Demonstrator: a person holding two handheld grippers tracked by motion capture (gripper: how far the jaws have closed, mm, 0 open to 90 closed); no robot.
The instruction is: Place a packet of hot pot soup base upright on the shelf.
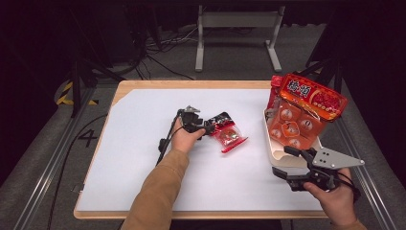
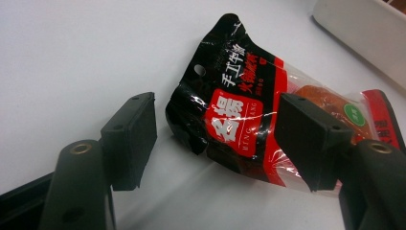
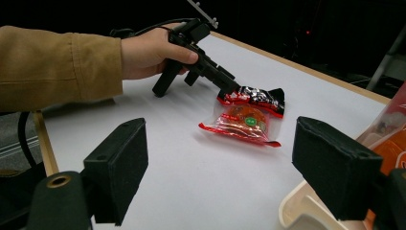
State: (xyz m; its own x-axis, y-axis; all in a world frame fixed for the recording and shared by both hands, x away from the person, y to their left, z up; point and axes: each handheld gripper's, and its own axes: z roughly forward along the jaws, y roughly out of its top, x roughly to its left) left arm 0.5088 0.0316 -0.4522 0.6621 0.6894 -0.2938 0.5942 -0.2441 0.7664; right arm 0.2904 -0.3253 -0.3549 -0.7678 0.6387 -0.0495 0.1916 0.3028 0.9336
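Nearest the person, at the right near corner of the worktop [image 1: 143, 158], the right gripper [image 1: 297, 165] hovers by the near end of the white tray [image 1: 277, 160], its jaws wide apart with nothing between them. Further in, around mid-worktop, the left gripper [image 1: 207, 127] has its jaws partly open astride the black top end of the red-and-black sauce packet [image 1: 226, 132]. In the left gripper view one pad [image 2: 306, 139] overlaps the packet's film while the other pad [image 2: 131, 139] stands clear of its edge, so I judge it not yet pinched. The packet lies flat, its long axis running from the jaws toward the right and near. The left hand [image 1: 184, 139] is plainly closer. Bare worktop lies all round; the tray, heaped with red snack bags [image 1: 309, 103], sits well to the right.
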